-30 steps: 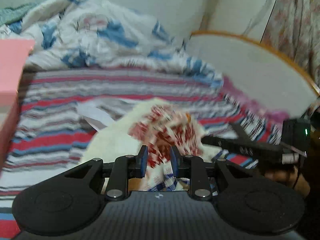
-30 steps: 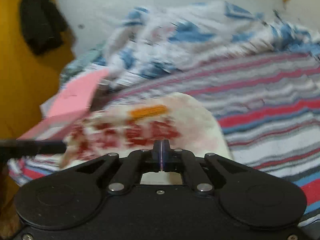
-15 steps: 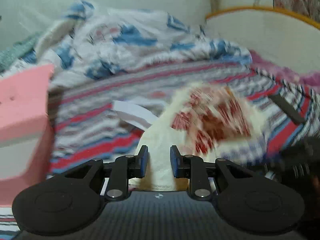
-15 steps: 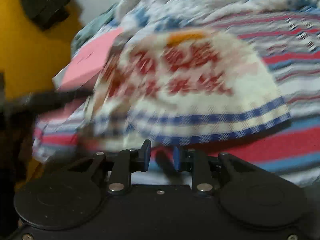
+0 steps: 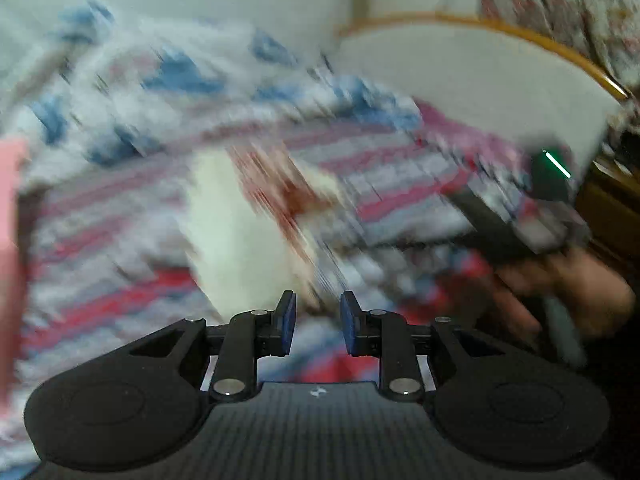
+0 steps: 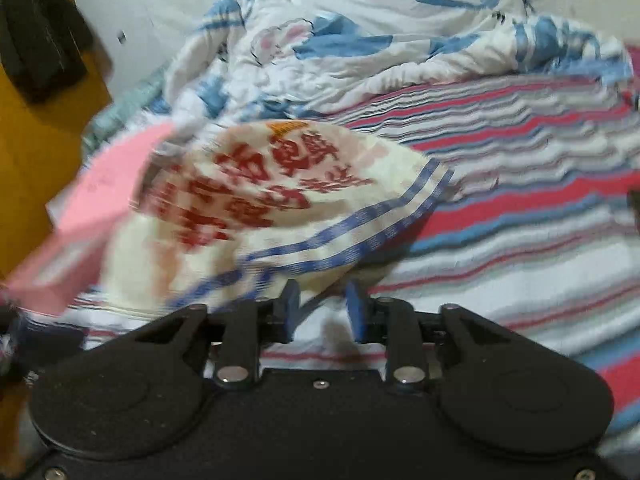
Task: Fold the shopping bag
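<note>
The shopping bag (image 6: 280,200) is cream with red characters and a blue striped border. It lies folded over on the striped bedsheet (image 6: 520,208). My right gripper (image 6: 322,306) is open and empty, just in front of the bag's blue border. In the left wrist view the bag (image 5: 248,220) is badly blurred, ahead of my left gripper (image 5: 318,320), which is open and empty. The right gripper's black body (image 5: 500,232) and the hand holding it show at the right of the left wrist view.
A crumpled white and blue quilt (image 6: 360,48) lies at the back of the bed. A pink box (image 6: 104,200) sits at the bag's left. A white headboard with an orange rim (image 5: 480,72) stands to the right. A yellow wall (image 6: 36,140) is at left.
My right gripper opened and let the bag go; the bag dropped flat onto the sheet. My left gripper, open before, drew back from the bag. Both views are swinging.
</note>
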The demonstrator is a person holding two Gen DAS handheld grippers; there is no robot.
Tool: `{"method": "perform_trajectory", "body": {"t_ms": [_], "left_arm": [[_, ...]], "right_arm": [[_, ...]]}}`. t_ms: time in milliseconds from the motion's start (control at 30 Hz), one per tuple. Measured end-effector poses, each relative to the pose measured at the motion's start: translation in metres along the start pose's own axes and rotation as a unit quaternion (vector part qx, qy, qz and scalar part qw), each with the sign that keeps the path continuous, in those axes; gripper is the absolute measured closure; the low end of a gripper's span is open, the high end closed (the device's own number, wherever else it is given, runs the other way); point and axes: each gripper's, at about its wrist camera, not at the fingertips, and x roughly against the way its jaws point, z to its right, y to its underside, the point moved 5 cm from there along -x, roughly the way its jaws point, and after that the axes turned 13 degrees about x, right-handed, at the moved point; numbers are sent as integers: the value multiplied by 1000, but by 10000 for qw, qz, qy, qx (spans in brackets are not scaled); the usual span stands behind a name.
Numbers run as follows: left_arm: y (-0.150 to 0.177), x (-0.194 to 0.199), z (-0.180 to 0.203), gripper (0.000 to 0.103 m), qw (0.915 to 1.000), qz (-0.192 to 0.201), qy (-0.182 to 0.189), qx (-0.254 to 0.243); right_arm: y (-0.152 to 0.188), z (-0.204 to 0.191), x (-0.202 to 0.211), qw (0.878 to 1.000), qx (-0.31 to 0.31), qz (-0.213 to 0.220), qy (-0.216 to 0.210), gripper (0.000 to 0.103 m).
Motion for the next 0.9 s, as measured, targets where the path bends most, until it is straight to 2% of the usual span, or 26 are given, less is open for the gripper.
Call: {"method": "perform_trajectory", "body": {"t_ms": [33, 100, 133, 267, 400, 500, 533, 633, 733, 833, 900], "left_arm": [[-9, 1, -5, 80, 9998, 146, -122, -20], [-19, -7, -10, 80, 9994, 216, -256, -109], [-20, -16, -11, 80, 9994, 145, -263, -164], [-7, -49, -8, 80, 9982, -236, -420, -366], [8, -74, -13, 80, 9948, -542, -685, -530], [20, -84, -20, 81, 9934, -773, -667, -515], [23, -86, -22, 81, 9934, -829, -629, -486], [27, -90, -26, 81, 9934, -889, -582, -435], [29, -95, -29, 81, 9924, -983, -581, -467], [31, -99, -32, 81, 9915, -1070, -568, -469], [31, -101, -32, 81, 9910, -1118, -557, -472]], "right_arm": [[7, -2, 6, 9991, -317, 15, -293, 52], [20, -13, 9, 9927, -796, -67, -908, 52], [24, -18, 8, 9908, -893, -104, -1011, 52], [29, -25, -6, 9900, -1047, -157, -931, 52], [33, -26, -27, 9822, -1495, -276, -1104, 52], [35, -28, -40, 9771, -1743, -300, -1180, 53], [35, -28, -43, 9766, -1768, -279, -1194, 69], [34, -30, -51, 9744, -1818, -251, -1296, 95], [36, -29, -49, 9721, -1917, -190, -1341, 100], [39, -14, -36, 9604, -2388, -11, -1435, 102], [37, 2, -22, 9548, -2642, 204, -1344, 103]]}}
